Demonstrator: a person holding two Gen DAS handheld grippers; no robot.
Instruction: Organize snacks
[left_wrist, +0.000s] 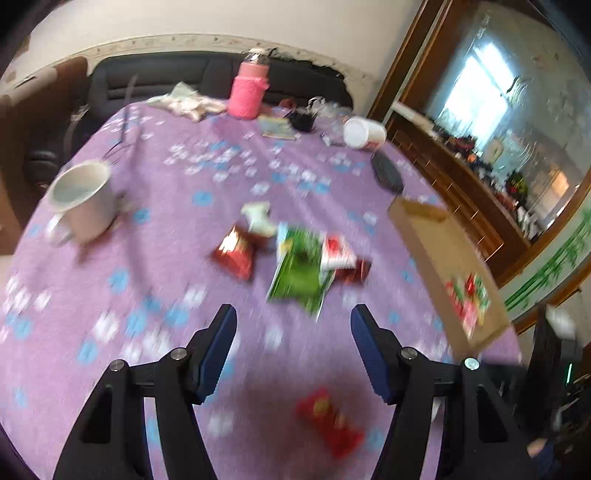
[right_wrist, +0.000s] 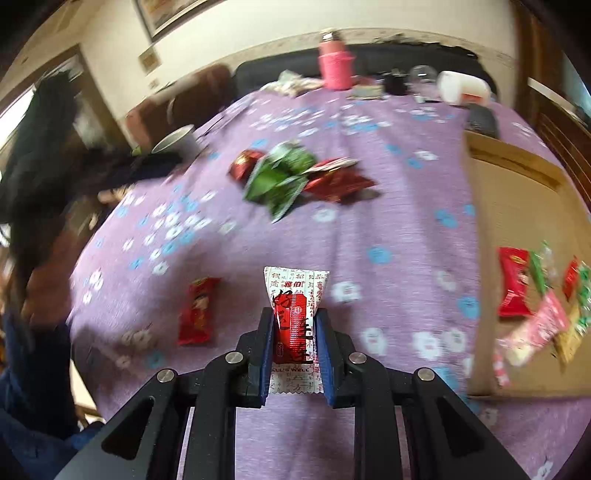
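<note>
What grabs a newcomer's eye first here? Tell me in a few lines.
The right claw is clamped on a white-and-red snack packet, front and centre in the right wrist view. Behind it, green and red snack packets lie heaped mid-table on the purple flowered tablecloth. At the right edge sits a cardboard box already holding several snacks.

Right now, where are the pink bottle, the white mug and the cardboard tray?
pink bottle (left_wrist: 246, 94): left wrist view, on its knitted sleeve.
white mug (left_wrist: 92, 212): left wrist view, on its outer wall.
cardboard tray (right_wrist: 517, 206): right wrist view, on its bare floor.
</note>
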